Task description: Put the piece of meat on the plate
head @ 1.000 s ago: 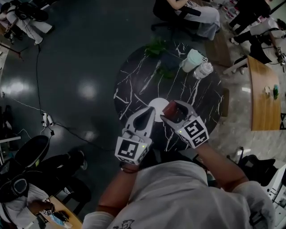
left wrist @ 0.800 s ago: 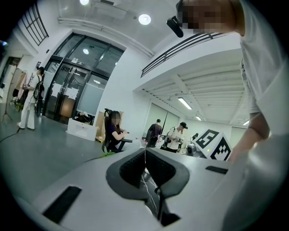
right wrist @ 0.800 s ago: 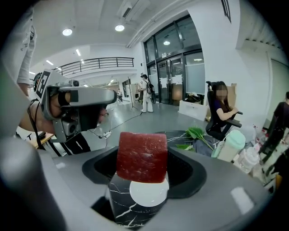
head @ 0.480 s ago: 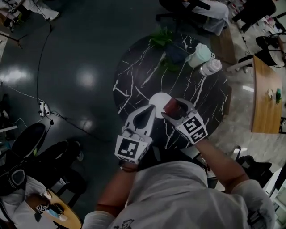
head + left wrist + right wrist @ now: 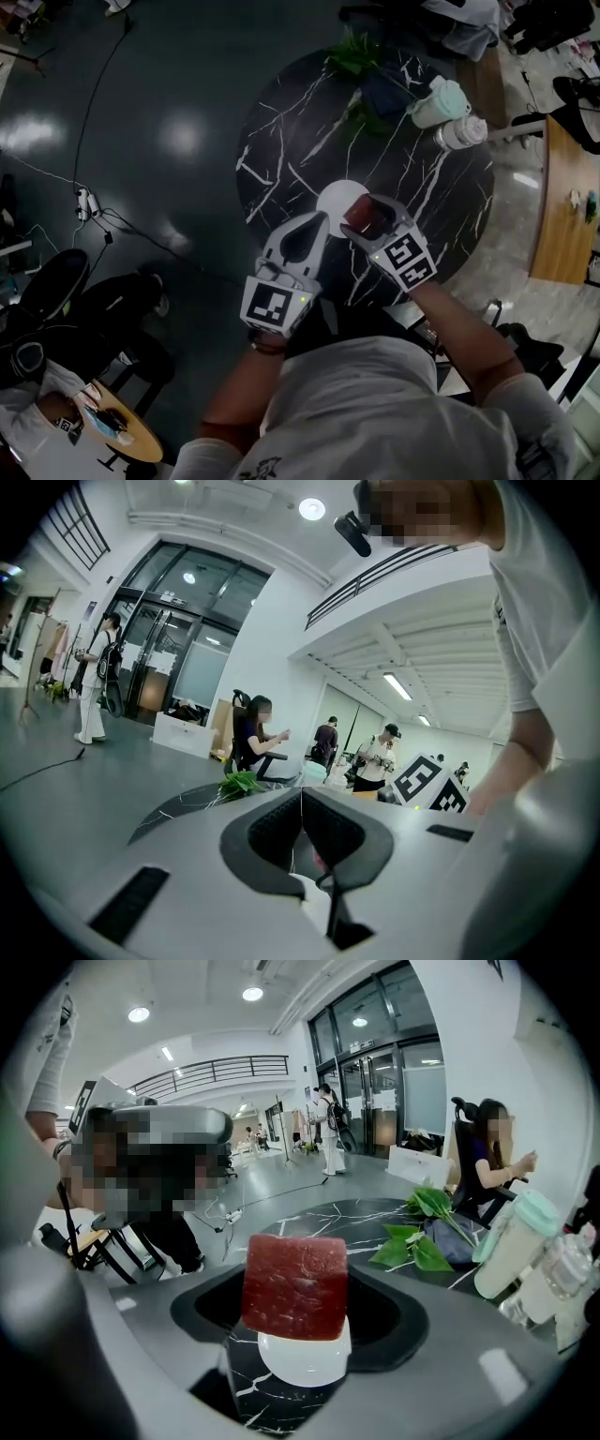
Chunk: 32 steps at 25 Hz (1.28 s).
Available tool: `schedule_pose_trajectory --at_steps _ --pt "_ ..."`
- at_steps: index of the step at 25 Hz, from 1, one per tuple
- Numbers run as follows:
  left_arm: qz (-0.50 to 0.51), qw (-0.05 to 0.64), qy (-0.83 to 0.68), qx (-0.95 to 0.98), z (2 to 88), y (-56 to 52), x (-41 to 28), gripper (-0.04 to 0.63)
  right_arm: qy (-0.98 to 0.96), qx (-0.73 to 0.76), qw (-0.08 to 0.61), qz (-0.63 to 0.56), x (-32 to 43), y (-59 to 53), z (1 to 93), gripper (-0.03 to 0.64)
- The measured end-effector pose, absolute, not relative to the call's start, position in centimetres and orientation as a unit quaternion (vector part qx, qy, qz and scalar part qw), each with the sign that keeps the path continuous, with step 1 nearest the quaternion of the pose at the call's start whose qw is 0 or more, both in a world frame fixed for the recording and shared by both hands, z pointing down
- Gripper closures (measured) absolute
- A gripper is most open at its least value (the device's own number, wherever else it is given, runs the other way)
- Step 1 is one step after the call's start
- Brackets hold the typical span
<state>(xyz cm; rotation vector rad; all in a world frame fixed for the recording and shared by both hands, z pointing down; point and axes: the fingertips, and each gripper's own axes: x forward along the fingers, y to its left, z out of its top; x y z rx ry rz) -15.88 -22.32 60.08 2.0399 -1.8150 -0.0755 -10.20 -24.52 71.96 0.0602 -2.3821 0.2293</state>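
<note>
The left gripper (image 5: pixel 315 223) reaches out ahead of the torso, its jaws pressed together with nothing between them. The right gripper (image 5: pixel 366 214) is just beside it, angled inward toward the left jaws, and its own jaws clamp a piece of meat (image 5: pixel 295 1285) from both sides. The left forearm (image 5: pixel 234 398) and right forearm (image 5: pixel 459 333) extend forward behind the jaws.
</note>
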Motion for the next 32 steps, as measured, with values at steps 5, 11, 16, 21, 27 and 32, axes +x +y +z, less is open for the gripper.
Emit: schedule_pose_trajectory --at_steps 5,11,16,21,27,32 --pt "-0.013 0.209 -0.648 0.732 61.8 -22.4 -15.8 0.589 -0.922 0.013 0.375 0.094 -10.3 -24.4 74.0 0.314" --pt "-0.011 0.225 -0.648 0.727 63.6 -22.4 -16.0 0.589 -0.916 0.005 0.391 0.093 -10.2 -24.6 76.8 0.314" --pt "-0.013 0.232 -0.652 0.722 65.2 -22.5 -16.3 0.589 -0.909 -0.003 0.406 0.093 -10.2 -24.7 79.1 0.314" --pt "-0.008 0.242 -0.649 0.721 66.6 -22.3 -16.2 0.588 -0.903 -0.015 0.420 0.087 -10.2 -24.2 81.1 0.314" --pt "-0.011 0.252 -0.652 0.715 68.0 -21.9 -16.3 0.589 -0.896 -0.022 0.435 0.083 -10.1 -23.9 83.3 0.314" --pt "-0.012 0.258 -0.654 0.711 69.0 -21.7 -16.5 0.589 -0.890 -0.025 0.448 0.081 -10.0 -24.0 84.8 0.313"
